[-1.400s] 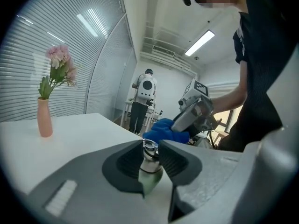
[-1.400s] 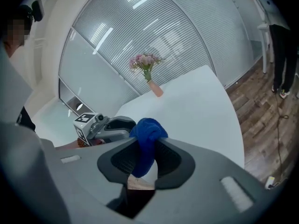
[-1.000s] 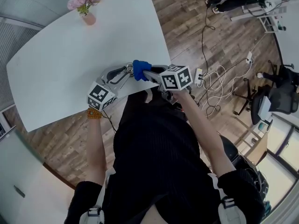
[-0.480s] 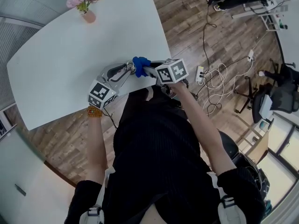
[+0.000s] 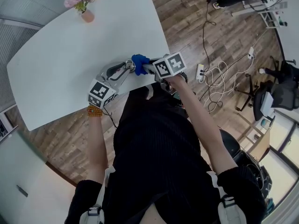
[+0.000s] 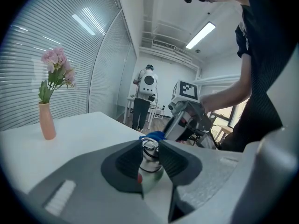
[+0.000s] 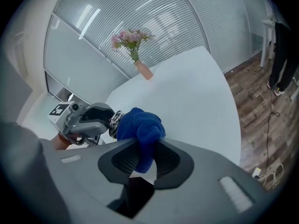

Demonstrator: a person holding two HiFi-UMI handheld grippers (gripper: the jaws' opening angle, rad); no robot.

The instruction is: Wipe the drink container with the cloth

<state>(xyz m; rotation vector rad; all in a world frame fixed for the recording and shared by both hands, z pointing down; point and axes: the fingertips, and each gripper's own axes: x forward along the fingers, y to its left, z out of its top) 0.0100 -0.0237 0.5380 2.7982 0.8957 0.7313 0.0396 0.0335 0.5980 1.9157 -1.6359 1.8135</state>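
A small steel drink container (image 6: 150, 168) with a ring-handled lid (image 6: 150, 148) stands clamped between the pads of my left gripper (image 6: 150, 164), near the white table's front edge. My right gripper (image 7: 144, 158) is shut on a bunched blue cloth (image 7: 141, 129), which presses against the container's top (image 7: 115, 118). In the head view the blue cloth (image 5: 139, 61) sits between the left gripper (image 5: 127, 69) and the right gripper (image 5: 148, 69), and the container is mostly hidden by them. The container's lower body is covered by the left pads.
A white table (image 5: 70, 55) carries a pink vase with flowers (image 5: 86, 14) at its far corner. Wooden floor with white cables and a power strip (image 5: 212, 78) lies to the right. Another person (image 6: 145, 97) stands far off in the room.
The right gripper with the blue cloth has tipped and shifted slightly left over the container's top. The left gripper has kept still.
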